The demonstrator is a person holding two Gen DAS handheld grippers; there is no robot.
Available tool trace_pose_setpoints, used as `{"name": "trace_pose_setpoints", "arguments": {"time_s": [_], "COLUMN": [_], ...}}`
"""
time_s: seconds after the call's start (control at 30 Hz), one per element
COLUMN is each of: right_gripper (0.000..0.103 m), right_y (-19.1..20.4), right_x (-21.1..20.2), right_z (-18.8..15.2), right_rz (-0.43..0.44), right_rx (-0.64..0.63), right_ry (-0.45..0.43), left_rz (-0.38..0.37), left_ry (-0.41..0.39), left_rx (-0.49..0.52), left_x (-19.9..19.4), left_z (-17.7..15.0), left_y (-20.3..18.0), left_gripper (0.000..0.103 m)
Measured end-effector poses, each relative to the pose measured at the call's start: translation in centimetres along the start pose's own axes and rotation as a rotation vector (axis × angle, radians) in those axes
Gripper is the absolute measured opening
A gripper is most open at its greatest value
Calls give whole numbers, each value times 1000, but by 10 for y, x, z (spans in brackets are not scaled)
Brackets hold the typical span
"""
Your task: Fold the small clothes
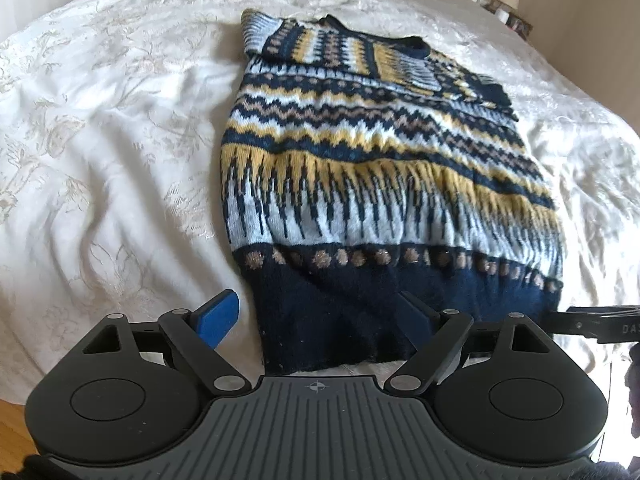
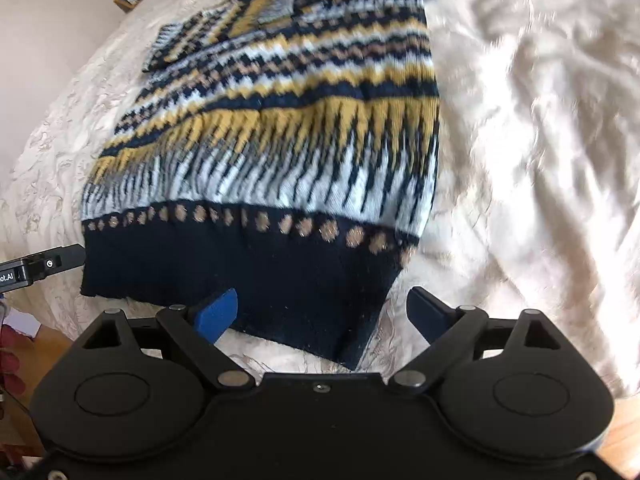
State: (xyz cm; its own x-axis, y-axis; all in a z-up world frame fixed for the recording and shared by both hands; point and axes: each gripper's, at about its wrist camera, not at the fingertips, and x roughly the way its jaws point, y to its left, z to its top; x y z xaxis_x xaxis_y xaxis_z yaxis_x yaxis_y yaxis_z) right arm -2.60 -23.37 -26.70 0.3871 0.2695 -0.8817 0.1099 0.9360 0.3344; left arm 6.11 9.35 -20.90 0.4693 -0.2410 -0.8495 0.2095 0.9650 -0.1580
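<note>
A knitted sweater with navy, yellow, pale blue and tan patterns lies flat on the bed, navy hem nearest me, sleeves folded in across the chest. It also shows in the right wrist view. My left gripper is open, its blue fingers straddling the hem's left corner. My right gripper is open, its blue fingers straddling the hem's right corner. Neither holds the cloth. Each gripper's tip shows at the edge of the other's view.
The sweater rests on a cream embroidered bedspread that is wrinkled on both sides. A lamp and small items stand on a bedside table at the far end. Wooden floor shows past the bed's near edge.
</note>
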Motion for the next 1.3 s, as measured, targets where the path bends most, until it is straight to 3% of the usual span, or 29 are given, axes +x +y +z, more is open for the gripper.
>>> {"name": "trace_pose_setpoints", "arguments": {"time_s": [0.37,0.63,0.97,1.13,1.3], "right_gripper": [95,103,103,103,103], "right_y": [-9,-10,-11,1,-10], "right_x": [32,50,47,51,49], "right_z": [16,21,15,18,22], "right_rz": [14,27,47,-6,48], "right_rx": [22,19,-9,-89,-13], "right_ry": [47,87,45,95,96], "left_rz": [-13,-33,47,47,16], "left_ry": [90,166,189,215,217], "left_rx": [-53,-59,-29,-7,-20], "left_x": [43,72,79,80,80], "left_z": [6,11,14,17,20], "left_y": [15,16,3,2,3], "left_gripper": [85,102,102,102,98]}}
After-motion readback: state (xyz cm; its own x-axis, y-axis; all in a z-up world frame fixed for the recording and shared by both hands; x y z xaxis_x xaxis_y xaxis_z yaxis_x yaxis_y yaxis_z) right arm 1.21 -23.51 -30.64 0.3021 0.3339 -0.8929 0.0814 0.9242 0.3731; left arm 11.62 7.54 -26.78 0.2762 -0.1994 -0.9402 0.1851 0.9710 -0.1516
